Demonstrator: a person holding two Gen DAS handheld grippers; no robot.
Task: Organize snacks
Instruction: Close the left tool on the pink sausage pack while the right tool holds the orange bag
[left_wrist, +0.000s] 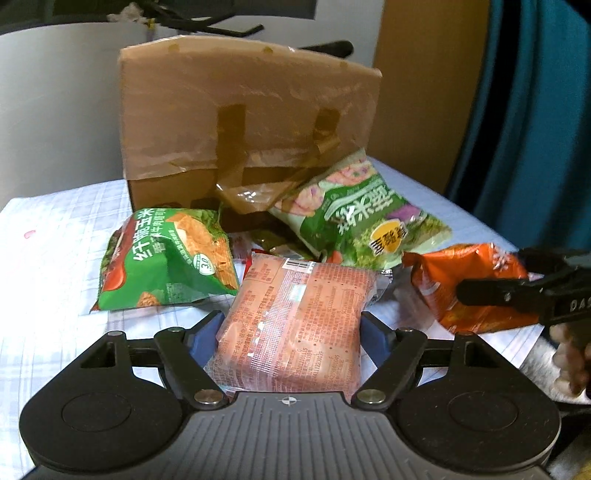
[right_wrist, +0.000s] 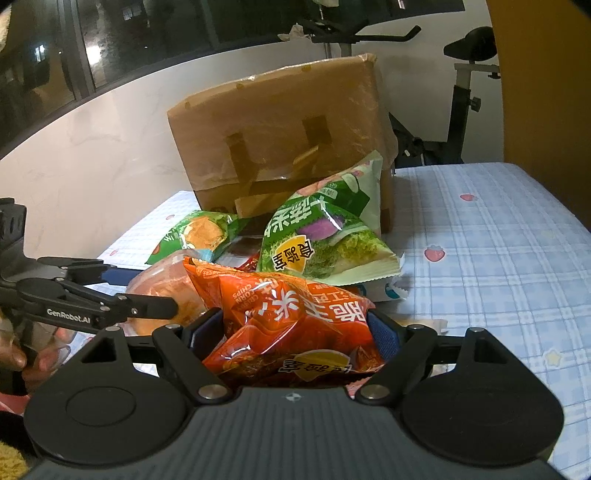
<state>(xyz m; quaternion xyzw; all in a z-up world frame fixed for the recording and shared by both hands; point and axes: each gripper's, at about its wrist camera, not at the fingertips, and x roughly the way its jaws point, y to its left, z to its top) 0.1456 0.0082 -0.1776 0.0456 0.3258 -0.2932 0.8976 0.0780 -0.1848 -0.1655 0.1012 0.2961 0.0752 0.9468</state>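
A bed with a pale checked sheet (right_wrist: 498, 240) holds a heap of snacks. Nearest, the left gripper (left_wrist: 291, 328) has its fingers clamped on a pink packet (left_wrist: 295, 314), while the right gripper (right_wrist: 295, 328) grips an orange chip bag (right_wrist: 291, 314). Behind lie two green bags and a cardboard box (left_wrist: 251, 122), likely where both go next.
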